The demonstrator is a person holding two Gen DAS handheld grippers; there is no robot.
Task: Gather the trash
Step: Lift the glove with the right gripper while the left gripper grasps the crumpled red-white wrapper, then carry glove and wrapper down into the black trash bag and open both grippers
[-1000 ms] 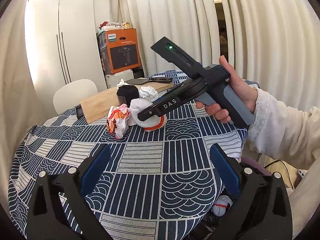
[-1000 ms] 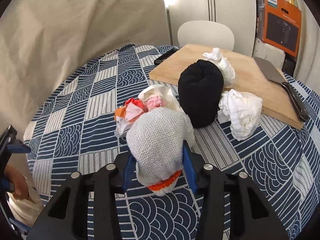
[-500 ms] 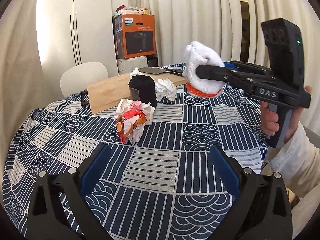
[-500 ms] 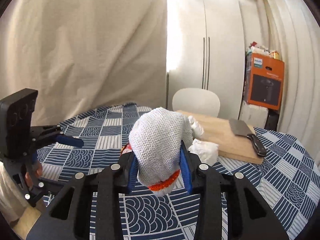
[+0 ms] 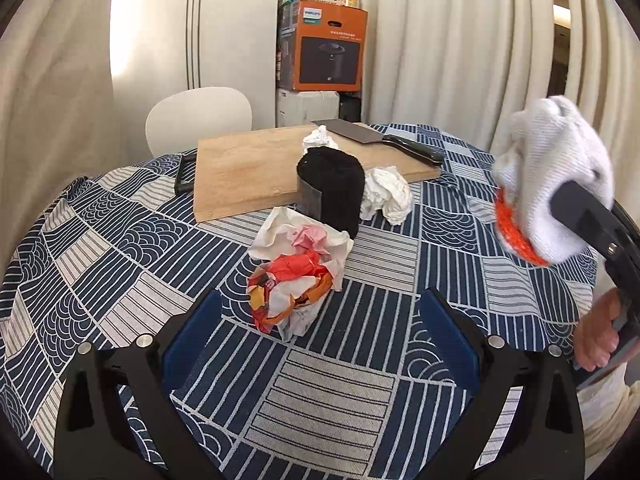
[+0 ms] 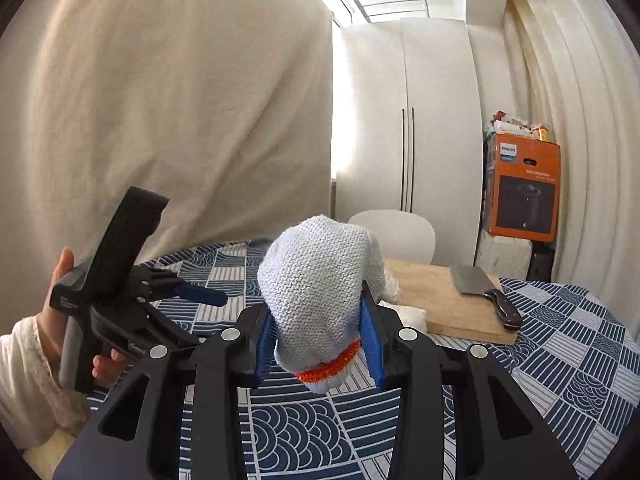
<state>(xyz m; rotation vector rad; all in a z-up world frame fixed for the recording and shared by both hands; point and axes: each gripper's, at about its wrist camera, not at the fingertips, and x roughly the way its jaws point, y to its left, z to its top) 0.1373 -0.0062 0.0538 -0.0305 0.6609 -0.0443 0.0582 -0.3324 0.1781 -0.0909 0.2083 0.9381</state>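
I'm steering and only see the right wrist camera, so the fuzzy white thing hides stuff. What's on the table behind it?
Observer: A crumpled food wrapper lies on the tablecloth, in front of the open left gripper.
Operator: Anything else hiding?
Observer: A black rolled cloth stands behind the wrapper.
Operator: More trash?
Observer: A white tissue wad sits beside it, at the cutting board edge.
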